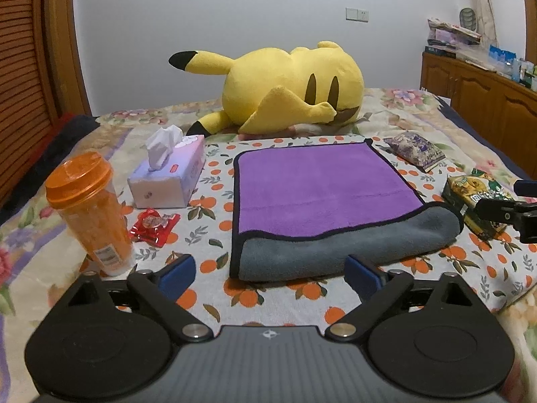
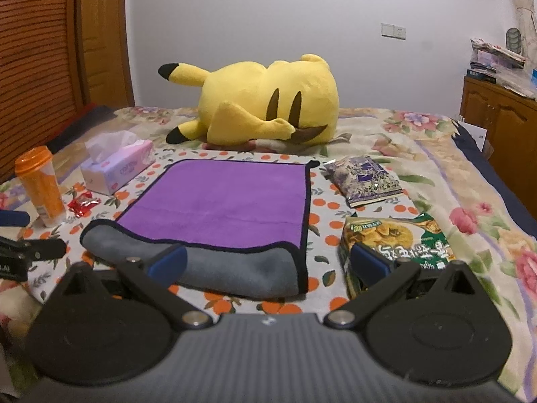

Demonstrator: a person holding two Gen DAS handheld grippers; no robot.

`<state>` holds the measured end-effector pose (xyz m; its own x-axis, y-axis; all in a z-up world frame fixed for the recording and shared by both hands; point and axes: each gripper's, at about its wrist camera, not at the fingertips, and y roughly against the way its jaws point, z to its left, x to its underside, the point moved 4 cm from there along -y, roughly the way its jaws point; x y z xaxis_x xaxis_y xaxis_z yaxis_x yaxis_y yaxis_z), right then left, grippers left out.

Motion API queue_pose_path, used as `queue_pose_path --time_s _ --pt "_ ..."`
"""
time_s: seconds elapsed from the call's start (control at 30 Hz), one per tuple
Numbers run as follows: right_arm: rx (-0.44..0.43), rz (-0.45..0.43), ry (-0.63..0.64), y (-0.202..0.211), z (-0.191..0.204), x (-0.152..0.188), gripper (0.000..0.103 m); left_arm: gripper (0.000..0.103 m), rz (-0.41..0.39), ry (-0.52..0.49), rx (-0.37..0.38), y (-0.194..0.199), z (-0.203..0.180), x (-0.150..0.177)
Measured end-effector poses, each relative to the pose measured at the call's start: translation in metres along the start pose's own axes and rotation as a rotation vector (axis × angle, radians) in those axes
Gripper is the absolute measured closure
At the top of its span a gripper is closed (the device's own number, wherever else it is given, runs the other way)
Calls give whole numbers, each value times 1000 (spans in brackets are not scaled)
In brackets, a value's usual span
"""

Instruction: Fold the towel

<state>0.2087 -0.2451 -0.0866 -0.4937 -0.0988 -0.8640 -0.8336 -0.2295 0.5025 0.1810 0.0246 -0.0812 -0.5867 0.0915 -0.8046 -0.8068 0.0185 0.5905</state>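
Left gripper (image 1: 270,273) and right gripper (image 2: 268,263) both hung spread, empty, just short of towel (image 1: 322,184). Its near edge was rolled gray-side-up onto the purple, prob. a partial fold; snack bags flanked it.

The towel (image 1: 322,184) (image 2: 221,198) lies flat on the bed, purple face up with a black-bound edge. Its near edge is rolled back toward the far side, turning up the grey underside in a soft, thick fold.
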Motion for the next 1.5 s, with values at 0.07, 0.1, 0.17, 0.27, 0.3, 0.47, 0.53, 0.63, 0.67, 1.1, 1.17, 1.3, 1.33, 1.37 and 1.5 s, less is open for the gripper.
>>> queue_pose_path --time_s 0.07,0.1,0.17,0.27,0.3,0.47,0.53,0.63,0.67,1.1,1.17,1.3,1.33,1.37,1.5 --pt "-4 3 1 -4 -1 -1 0 9 -3 -2 0 -4 2 -2" --pt "-4 4 2 -7 -1 -2 0 11 -4 -2 -2 -5 3 -3" --pt "-5 8 2 -11 -3 -3 0 14 4 1 -1 -10 6 -4" --pt "-6 14 -3 -17 -6 -4 0 15 13 2 0 -16 9 -4" --pt "-6 17 -5 -19 -7 -4 0 15 17 3 2 -18 10 -5" --pt "1 33 -11 -32 -13 -4 0 24 34 5 18 -30 13 -6" --pt "1 44 -13 -38 -15 -3 0 24 42 6 17 -35 15 -6" --pt "-11 63 -18 -45 -17 -1 0 26 53 9 17 -43 18 -6" --pt "-17 69 -18 -47 -17 0 0 26 57 9 16 -46 19 -7" --pt "-49 152 -30 -71 -24 8 15 46 102 11 55 -79 25 -10" --pt "-55 162 -40 -74 -26 9 16 46 105 8 58 -84 24 -11" --pt "-65 181 -51 -81 -29 10 19 47 115 18 60 -91 27 -11" --pt "-70 189 -55 -83 -31 11 20 49 118 19 59 -93 28 -11" --pt "-76 199 -60 -85 -31 12 22 50 123 21 61 -94 29 -11" --pt "-98 220 -76 -89 -34 14 25 55 146 36 76 -99 32 -8"
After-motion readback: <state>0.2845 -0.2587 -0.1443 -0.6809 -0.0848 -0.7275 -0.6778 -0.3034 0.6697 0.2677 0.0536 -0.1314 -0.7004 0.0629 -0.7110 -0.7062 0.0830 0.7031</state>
